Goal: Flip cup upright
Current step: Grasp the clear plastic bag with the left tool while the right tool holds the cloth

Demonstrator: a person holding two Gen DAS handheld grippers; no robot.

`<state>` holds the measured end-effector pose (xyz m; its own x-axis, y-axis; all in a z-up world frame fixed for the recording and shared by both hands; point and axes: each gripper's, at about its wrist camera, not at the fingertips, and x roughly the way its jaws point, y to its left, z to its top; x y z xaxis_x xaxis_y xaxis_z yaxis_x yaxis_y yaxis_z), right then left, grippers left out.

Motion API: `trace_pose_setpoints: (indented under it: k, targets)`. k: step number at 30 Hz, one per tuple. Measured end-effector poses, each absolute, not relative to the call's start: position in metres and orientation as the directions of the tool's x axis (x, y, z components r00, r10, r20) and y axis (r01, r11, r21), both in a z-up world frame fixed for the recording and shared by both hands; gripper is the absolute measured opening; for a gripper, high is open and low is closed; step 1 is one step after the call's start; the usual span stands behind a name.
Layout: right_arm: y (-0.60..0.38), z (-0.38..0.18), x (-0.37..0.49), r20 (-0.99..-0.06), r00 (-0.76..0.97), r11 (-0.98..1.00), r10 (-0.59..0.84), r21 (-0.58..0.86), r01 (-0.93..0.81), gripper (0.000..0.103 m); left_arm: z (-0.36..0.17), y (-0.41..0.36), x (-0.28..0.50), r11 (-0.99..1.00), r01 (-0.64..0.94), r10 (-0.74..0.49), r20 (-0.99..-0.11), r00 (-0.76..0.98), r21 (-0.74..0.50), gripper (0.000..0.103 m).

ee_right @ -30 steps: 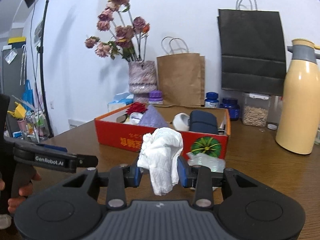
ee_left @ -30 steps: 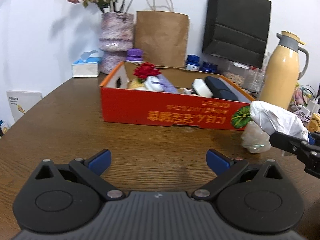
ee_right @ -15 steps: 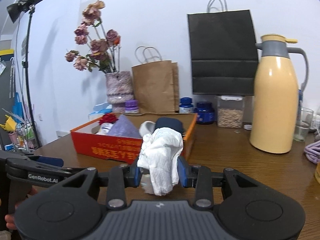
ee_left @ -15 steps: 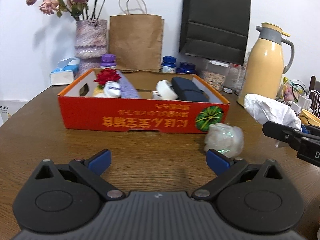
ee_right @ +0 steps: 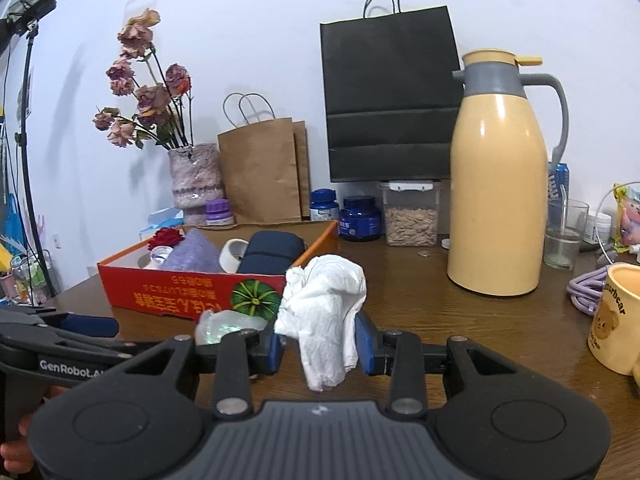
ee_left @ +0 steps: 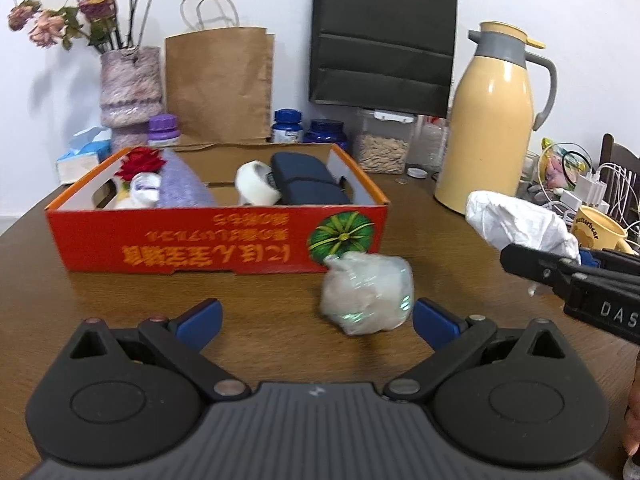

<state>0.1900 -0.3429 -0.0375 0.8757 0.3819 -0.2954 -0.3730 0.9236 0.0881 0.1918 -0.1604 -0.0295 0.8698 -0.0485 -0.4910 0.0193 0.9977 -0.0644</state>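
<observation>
Evidently the right claw (ee_right: 320,348) is pinching a crumpled white paper tissue (ee_right: 324,300), which is hanging between its blue pads. The left claw (ee_left: 316,316) is standing spread and empty. A wad of crinkled clear plastic (ee_left: 366,294) is lying on the brown wooden counter (ee_right: 440,320) just ahead of it, at about one o'clock.

The likeliest cup, a pale yellow ceramic mug with a bear print (ee_right: 616,312), is sitting at three o'clock in the right wrist view, near the counter's edge. It is looking mouth-up there, though the lens is bending it too much to be sure.

To do this step well, the tissue probably needs setting down first. One claw can then close across the mug's wall or rim, low enough that it is not slipping as it turns.

- The red cardboard box (ee_left: 200,248) at eleven o'clock is holding a red fabric rose, lilac cloth, a white tape roll and a navy case.
- The clear lidded canister (ee_right: 410,220) is holding pale seeds.
- The glass tumbler (ee_right: 564,236) is holding some water.
</observation>
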Motion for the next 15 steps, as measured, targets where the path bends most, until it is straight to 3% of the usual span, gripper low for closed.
trace_pose_setpoints:
  k: [15]
  targets:
    - [-0.370,-0.041,0.199,-0.297,0.894,0.942,0.335,0.104,-0.319,0.035,-0.050,-0.202,0.241,0.999,-0.041,0.023,-0.540,0.842,-0.023,0.103]
